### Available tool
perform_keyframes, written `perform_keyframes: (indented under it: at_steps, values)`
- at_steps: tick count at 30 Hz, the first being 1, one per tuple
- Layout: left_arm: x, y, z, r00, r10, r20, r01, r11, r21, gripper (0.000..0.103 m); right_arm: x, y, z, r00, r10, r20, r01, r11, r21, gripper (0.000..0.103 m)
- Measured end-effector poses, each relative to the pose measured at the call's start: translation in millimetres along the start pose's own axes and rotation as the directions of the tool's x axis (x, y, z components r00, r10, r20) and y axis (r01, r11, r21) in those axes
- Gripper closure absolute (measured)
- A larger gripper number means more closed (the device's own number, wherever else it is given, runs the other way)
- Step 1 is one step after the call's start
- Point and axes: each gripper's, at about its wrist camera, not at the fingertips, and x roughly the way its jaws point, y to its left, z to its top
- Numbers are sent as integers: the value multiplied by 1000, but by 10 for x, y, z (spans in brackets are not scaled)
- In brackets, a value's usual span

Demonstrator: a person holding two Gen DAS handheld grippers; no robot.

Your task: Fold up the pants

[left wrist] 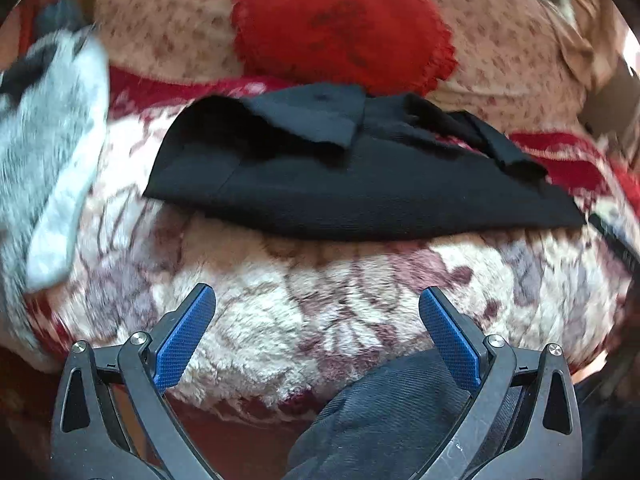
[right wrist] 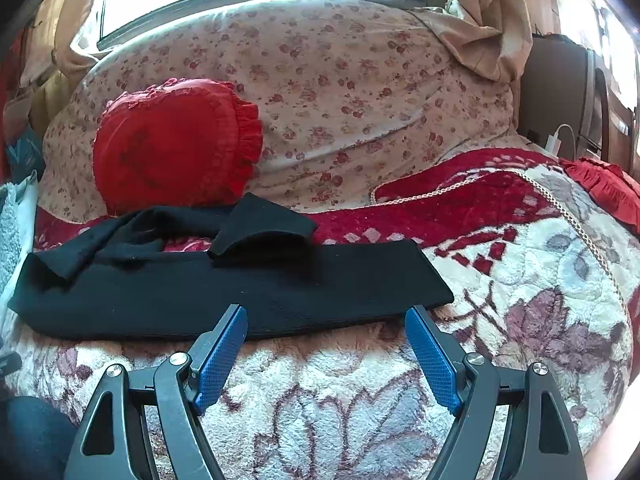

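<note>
Black pants [left wrist: 360, 196] lie on a fleece floral blanket [left wrist: 304, 320], stretched out left to right with a loose flap folded over on top. In the right wrist view the pants [right wrist: 224, 296] form a long band with a bunched flap above the middle. My left gripper [left wrist: 316, 300] is open and empty, hovering over the blanket short of the near edge of the pants. My right gripper [right wrist: 326, 320] is open and empty, its fingertips level with the near edge of the pants toward their right end.
A red heart-shaped pillow [right wrist: 172, 144] leans on a floral duvet [right wrist: 340, 92] behind the pants. Grey cloth [left wrist: 48, 152] lies at the left. Dark blue cloth [left wrist: 384, 416] sits under my left gripper. A charger [right wrist: 554, 142] is at the far right.
</note>
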Motion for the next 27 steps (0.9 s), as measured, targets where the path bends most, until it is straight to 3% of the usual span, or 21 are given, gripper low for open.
perform_keyframes:
  at_steps: [3,8,9,12,18,22,24,27]
  values:
    - [-27,109,43,1000,-5,19,5,1000,-20,1,-14,9,-3,1000,-5,27,5,1000,-7,23]
    - [-156,315,200,983,35,178,-43,998,41,1,-12,8,-4,999,-2,35,2,1000,-2,23]
    - [-140,371,231,983,15,184,-23,999,41,1,-13,8,-6,999,-4,39,4,1000,-4,23]
    - [-68,565,290,982,-134,135,134,991,13,1,-12,12,-7,999,-1,42,1,1000,-6,23]
    - [85,949,348,976,-138,169,143,990,-14,1,-4,18,-9,1000,4,-16,-4,1000,-6,23]
    - [266,1149,483,959,-260,110,272,956,-111,1,25,75,0,996,6,-91,-7,1000,-15,23]
    - [382,1222,532,933,-350,86,361,911,-198,1,19,103,1,997,3,-79,-5,1000,-25,23]
    - [428,1275,586,916,-380,124,400,877,-268,1,25,92,-6,1000,0,-31,-1,1000,-25,23]
